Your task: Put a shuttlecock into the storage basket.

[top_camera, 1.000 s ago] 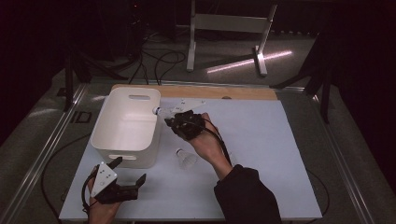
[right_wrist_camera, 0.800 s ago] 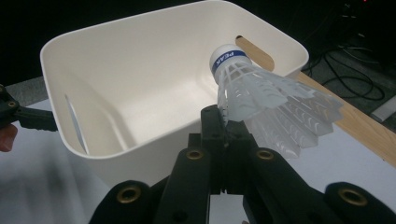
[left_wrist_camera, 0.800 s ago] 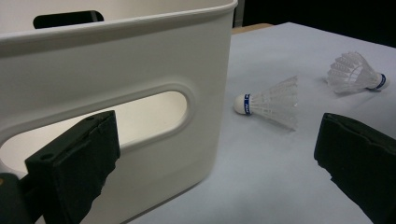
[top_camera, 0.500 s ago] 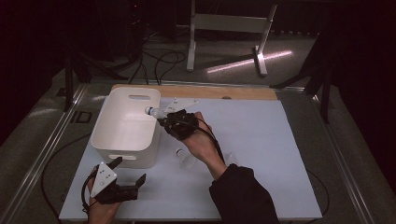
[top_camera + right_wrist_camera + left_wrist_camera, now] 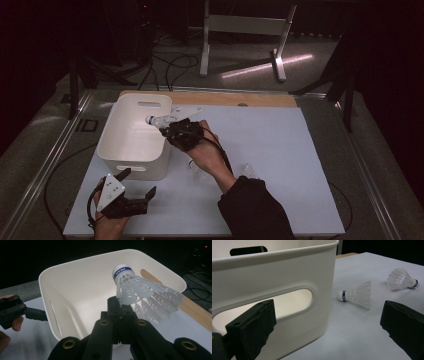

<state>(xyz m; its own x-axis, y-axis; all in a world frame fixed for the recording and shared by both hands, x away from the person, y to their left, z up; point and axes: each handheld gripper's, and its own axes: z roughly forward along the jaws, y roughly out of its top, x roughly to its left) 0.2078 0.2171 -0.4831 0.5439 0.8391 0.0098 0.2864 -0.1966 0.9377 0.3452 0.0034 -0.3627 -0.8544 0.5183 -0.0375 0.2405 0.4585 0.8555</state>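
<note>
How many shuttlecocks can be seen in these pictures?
3. One shuttlecock is pinched in the right tool over the bin. Two lie on the mat beside the bin: near one, far one. Others may be hidden.

Your held shuttlecock is white plastic with a blue band under its rounded cork, which points up and away over the open white bin, its skirt pinched at the lower edge. Two more shuttlecocks of the same kind lie on their sides on the pale mat: one just beside the bin's wall, the other farther off.
</note>
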